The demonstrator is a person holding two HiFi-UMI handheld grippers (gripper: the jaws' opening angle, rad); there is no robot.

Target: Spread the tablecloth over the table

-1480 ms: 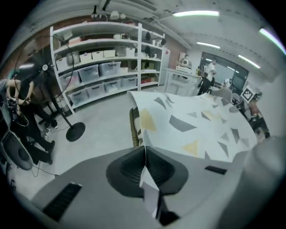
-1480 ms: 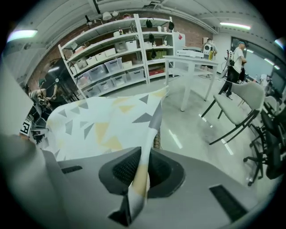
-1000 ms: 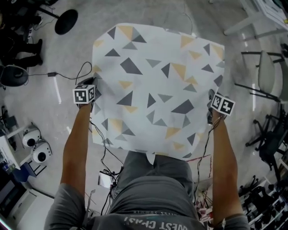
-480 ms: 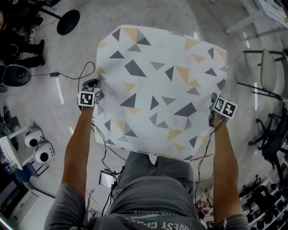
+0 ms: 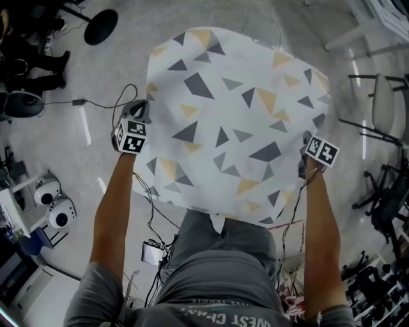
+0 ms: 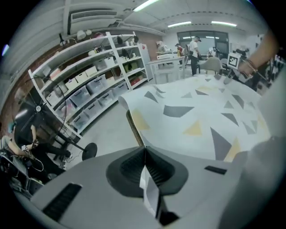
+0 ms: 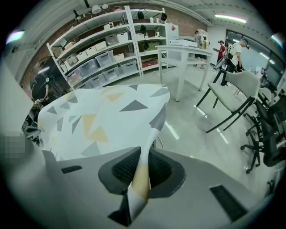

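Since the tablecloth [image 5: 230, 121] looks light and floppy, we've got the left gripper [image 6: 144, 153] and right gripper [image 7: 142, 157] pinched tight on its opposite side hems.

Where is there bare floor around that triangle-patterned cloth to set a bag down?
Bare floor lies past the tablecloth's far edge, and between it and the grey chair at right. Crowded: cable and round black base at left, white devices and wires lower left.
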